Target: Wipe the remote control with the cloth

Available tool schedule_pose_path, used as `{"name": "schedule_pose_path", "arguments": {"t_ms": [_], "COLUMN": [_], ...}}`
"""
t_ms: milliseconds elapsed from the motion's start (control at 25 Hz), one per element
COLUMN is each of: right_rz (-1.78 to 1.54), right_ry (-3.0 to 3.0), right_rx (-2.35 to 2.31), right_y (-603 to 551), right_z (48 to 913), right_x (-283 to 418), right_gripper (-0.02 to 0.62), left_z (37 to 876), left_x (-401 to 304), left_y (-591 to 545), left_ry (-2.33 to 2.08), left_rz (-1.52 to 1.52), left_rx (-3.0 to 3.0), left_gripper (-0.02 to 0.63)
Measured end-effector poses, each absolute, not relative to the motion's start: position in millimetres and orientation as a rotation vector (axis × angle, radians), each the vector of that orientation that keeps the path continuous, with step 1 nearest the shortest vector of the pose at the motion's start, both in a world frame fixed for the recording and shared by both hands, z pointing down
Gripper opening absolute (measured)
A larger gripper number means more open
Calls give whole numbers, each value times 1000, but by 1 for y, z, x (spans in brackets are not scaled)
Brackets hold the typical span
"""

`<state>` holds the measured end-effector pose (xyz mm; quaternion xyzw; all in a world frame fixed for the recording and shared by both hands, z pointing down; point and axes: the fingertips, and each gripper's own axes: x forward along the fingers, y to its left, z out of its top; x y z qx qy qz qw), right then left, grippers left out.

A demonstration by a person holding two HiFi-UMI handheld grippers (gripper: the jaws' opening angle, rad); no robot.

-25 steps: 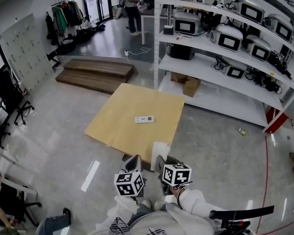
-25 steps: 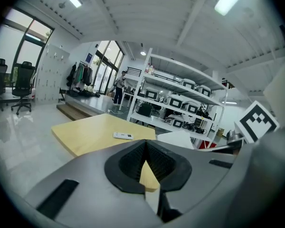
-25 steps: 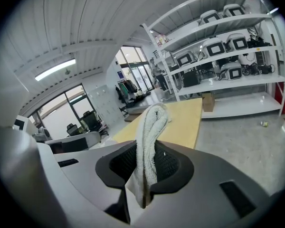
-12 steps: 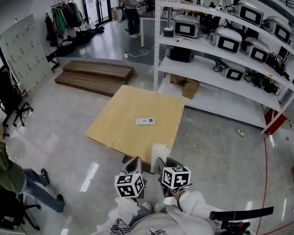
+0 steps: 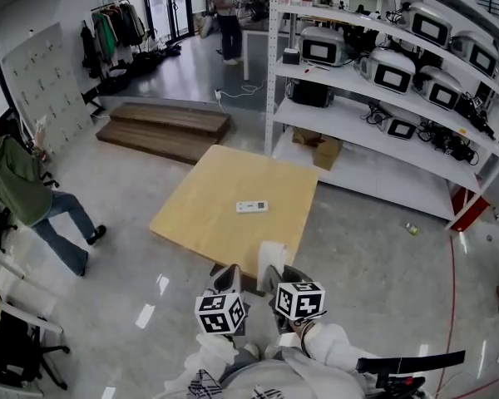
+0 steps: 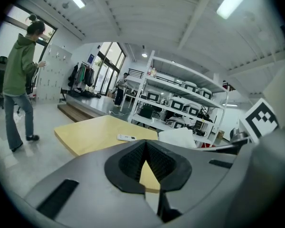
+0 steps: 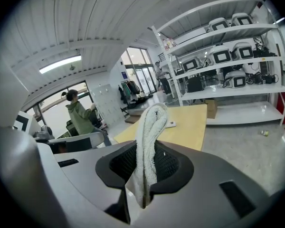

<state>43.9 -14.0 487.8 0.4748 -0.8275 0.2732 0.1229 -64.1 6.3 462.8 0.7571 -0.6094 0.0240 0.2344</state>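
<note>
A white remote control lies flat near the middle of the low wooden table; in the left gripper view the remote control shows ahead and far off. My right gripper is shut on a folded white cloth, held upright near the table's near edge. In the right gripper view the cloth stands pinched between the jaws. My left gripper hangs beside it, shut and empty, its jaws pressed together. Both grippers are well short of the remote.
A person in a green hoodie walks on the floor at the left. White shelving with machines runs along the right behind the table. Wooden steps lie beyond it. Another person stands far back. Chairs stand at the left edge.
The person in green has walked into view from the lower left toward the far left. My view has shifted slightly; both grippers stay where they were, the cloth still held.
</note>
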Motion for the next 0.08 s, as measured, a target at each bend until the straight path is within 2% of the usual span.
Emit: {"name": "schedule_pose_path", "arguments": {"t_ms": [80], "right_rz": [790], "right_ry": [-2420], "right_rx": [1382], "right_y": [-13], "right_z": [486], "right_x": [40], "right_gripper": [89], "left_z": [462], "left_x": [-67], "left_y": [7], "left_ry": [-1675], "left_rz": [64], "left_rx": [2078], "left_gripper": [2]}}
